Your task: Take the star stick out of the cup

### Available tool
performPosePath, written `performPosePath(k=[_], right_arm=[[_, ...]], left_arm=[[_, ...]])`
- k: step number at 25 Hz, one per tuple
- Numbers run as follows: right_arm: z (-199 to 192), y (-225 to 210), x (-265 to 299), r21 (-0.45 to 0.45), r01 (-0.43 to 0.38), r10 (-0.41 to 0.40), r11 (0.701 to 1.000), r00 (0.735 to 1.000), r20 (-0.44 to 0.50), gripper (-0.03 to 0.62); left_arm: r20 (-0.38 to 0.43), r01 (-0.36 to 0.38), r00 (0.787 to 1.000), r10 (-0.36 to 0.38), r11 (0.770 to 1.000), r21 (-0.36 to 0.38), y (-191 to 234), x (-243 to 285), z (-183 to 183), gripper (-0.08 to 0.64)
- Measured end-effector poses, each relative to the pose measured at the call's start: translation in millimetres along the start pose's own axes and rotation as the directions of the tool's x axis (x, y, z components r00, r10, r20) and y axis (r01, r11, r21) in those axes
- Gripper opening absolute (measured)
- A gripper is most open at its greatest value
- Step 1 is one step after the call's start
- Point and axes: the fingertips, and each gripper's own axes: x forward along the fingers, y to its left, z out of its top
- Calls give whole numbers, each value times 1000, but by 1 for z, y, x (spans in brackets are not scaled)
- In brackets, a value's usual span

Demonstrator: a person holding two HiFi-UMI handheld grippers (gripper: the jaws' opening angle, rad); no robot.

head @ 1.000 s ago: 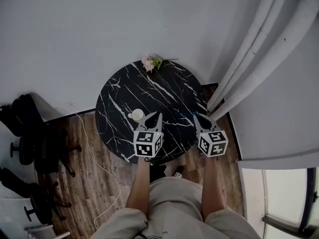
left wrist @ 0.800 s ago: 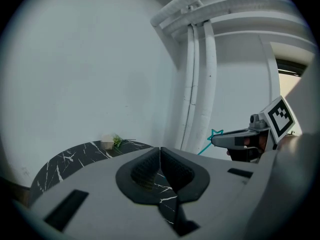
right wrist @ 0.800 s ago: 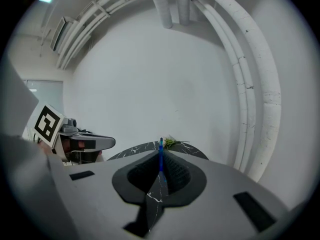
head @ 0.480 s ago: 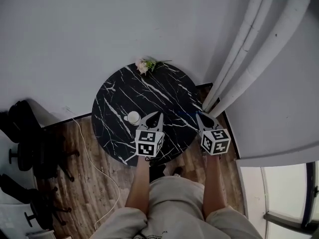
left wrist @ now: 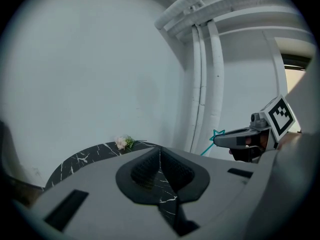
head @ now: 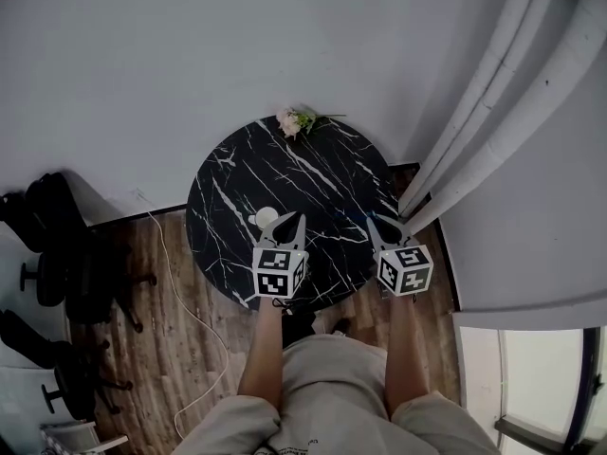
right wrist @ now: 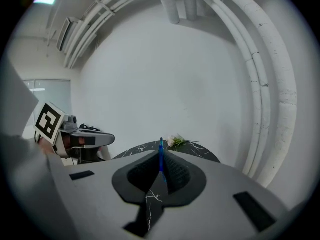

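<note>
A round black marble table (head: 285, 173) carries a white cup (head: 265, 217) near its front left edge. My left gripper (head: 290, 222) hovers just right of the cup, jaws shut with nothing between them. My right gripper (head: 375, 226) is over the table's right edge, shut on the thin blue star stick (right wrist: 161, 159), which stands upright between its pads. In the left gripper view the stick's teal star (left wrist: 218, 133) shows above the tip of the right gripper (left wrist: 216, 140), with the stem slanting down below. The stick is well clear of the cup.
A small bunch of pink flowers (head: 294, 119) lies at the table's far edge. White curtains (head: 493, 112) hang close on the right. Dark office chairs (head: 47, 254) and a white cable (head: 166, 282) are on the wooden floor to the left.
The head view has swayed a little. Both grippers keep their places over the table's front edge, and the right one stays shut on the stick.
</note>
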Motion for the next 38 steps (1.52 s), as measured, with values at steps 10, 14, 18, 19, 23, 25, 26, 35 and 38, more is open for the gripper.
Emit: performPosePath(k=[10, 14, 18, 19, 23, 25, 26, 35, 38], right_arm=[[-5, 2, -2, 1, 6, -6, 1000, 1000, -13, 44], [-6, 1, -7, 0, 10, -10, 1000, 1000, -9, 44], [-6, 2, -11, -7, 14, -14, 1000, 1000, -2, 44], [-6, 3, -12, -10, 13, -13, 1000, 1000, -1, 44], [-8, 3, -16, -12, 9, -9, 1000, 1000, 0, 44], [-8, 2, -17, -11, 10, -10, 1000, 1000, 3, 44], [-7, 2, -17, -11, 10, -10, 1000, 1000, 4, 44], [-9, 4, -18, -17, 8, -8, 1000, 1000, 4, 44], [-10, 7, -17, -22, 1, -1, 1000, 1000, 2, 44]], left_arm=[[-4, -2, 1000, 2, 999, -43, 3, -7, -8, 25], [-3, 16, 1000, -17, 999, -45, -5, -7, -10, 25], [-2, 19, 1000, -20, 999, -46, -8, -9, -12, 25], [-1, 19, 1000, -19, 999, -51, -8, -10, -13, 25], [1, 18, 1000, -18, 998, -63, -8, -12, -15, 25], [1, 17, 1000, -17, 998, -61, -9, -13, -15, 25], [1, 17, 1000, -16, 998, -60, -9, -13, -15, 25], [5, 8, 1000, -7, 998, -68, -6, -18, -14, 25], [7, 13, 1000, -12, 998, -65, -7, -18, -15, 25]])
